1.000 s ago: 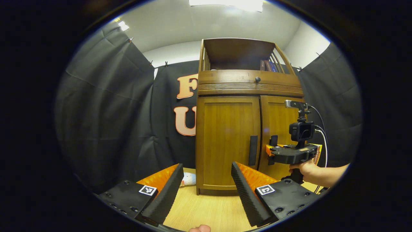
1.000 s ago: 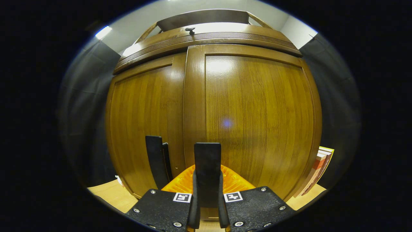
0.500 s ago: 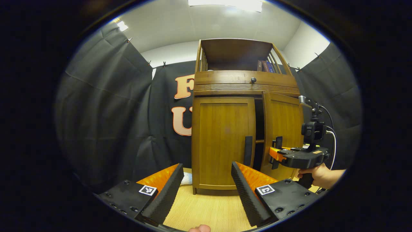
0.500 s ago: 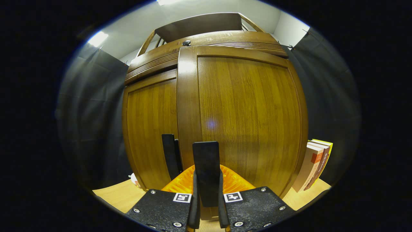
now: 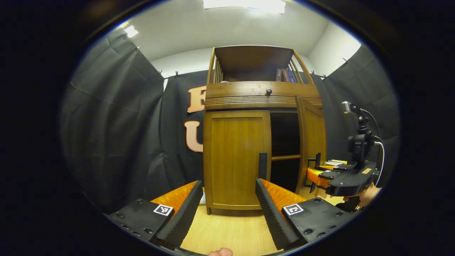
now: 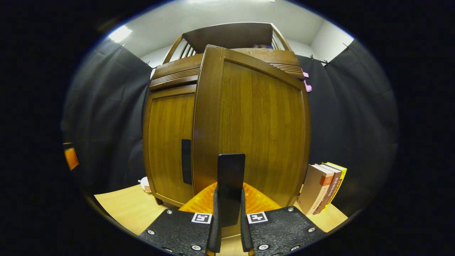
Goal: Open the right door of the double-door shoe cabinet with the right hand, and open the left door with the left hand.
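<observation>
Wooden and swung well out from the cabinet stands the right door (image 6: 249, 128), and the right gripper (image 6: 229, 213) is clamped on its dark handle (image 6: 231, 174), both fingers pressed to the handle's sides. In the left gripper view that door (image 5: 312, 142) stands ajar, baring a dark interior with a shelf (image 5: 284, 157), and the right gripper (image 5: 314, 176) sits at its edge, held by a hand (image 5: 366, 195). The left gripper (image 5: 227, 206) hangs with its fingers spread wide over the pale wooden table (image 5: 227, 234), holding nothing, well short of the cabinet. The left door (image 5: 236, 158) is shut, its dark handle (image 5: 262, 165) untouched. Books (image 6: 323, 186) lean to the right of the cabinet.
</observation>
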A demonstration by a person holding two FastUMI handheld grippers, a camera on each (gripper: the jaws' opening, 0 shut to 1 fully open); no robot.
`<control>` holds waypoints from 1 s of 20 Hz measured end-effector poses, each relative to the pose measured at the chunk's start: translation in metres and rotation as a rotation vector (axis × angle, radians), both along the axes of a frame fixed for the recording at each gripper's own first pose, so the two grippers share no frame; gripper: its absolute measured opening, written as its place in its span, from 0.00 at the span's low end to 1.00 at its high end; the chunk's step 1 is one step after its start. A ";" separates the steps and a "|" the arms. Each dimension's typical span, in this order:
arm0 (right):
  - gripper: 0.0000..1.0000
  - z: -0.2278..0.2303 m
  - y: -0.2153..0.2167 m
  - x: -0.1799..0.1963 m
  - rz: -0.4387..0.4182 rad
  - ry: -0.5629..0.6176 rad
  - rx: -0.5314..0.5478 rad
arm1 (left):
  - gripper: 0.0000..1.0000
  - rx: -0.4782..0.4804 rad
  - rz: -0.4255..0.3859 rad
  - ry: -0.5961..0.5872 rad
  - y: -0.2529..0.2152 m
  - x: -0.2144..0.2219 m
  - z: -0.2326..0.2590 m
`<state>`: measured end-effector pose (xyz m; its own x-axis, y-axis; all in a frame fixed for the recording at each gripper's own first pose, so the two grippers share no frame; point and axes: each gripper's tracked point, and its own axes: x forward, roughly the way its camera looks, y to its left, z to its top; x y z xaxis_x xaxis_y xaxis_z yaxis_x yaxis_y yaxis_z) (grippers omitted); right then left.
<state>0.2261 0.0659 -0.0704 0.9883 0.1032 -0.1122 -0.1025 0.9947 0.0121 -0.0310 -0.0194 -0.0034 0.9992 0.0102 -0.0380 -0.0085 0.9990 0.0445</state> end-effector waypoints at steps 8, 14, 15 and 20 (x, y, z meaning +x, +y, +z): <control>0.22 0.003 -0.019 -0.022 -0.054 0.033 0.027 | 0.96 0.006 -0.042 0.001 -0.032 0.002 0.000; 0.13 0.006 -0.059 -0.032 -0.164 0.033 -0.003 | 0.97 -0.012 -0.062 0.011 -0.051 0.002 -0.004; 0.11 0.006 -0.066 -0.034 -0.184 0.036 -0.002 | 0.97 -0.010 -0.066 0.013 -0.054 0.003 -0.004; 0.01 0.006 -0.094 -0.035 -0.253 0.040 0.076 | 0.97 -0.012 -0.078 0.026 -0.064 0.001 -0.008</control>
